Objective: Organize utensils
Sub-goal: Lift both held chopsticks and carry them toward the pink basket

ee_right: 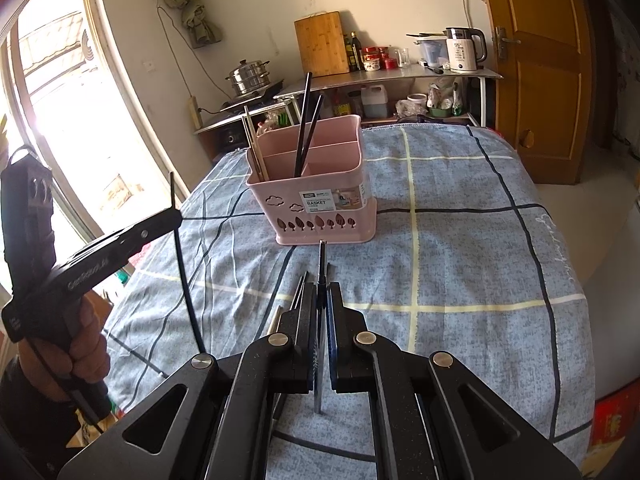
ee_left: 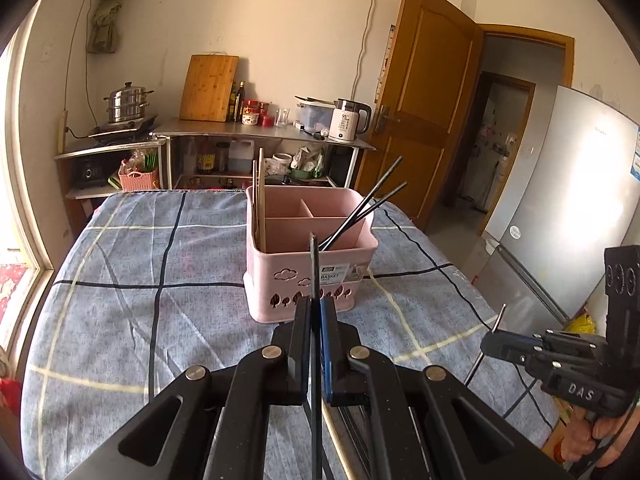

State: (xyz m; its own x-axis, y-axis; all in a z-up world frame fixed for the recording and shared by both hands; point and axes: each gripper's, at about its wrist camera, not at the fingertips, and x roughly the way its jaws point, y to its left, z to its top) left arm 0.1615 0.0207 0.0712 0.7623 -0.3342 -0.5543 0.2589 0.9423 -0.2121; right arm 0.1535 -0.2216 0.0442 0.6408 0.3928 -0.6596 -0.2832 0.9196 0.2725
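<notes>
black chopstick clamped upright between jaws.

A pink basket with dividers stands upright on the checked cloth. Two black chopsticks lean inside it. Pale wooden chopsticks stand at its left corner.

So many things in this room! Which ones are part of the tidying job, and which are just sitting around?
Part of the job:
- pink basket
- black chopsticks in it
- wooden chopsticks in it
- left gripper, clamping a dark chopstick
- right gripper, clamping a metal chopstick

Just around:
- kettle
- cutting board
- steamer pot
- fridge
</notes>
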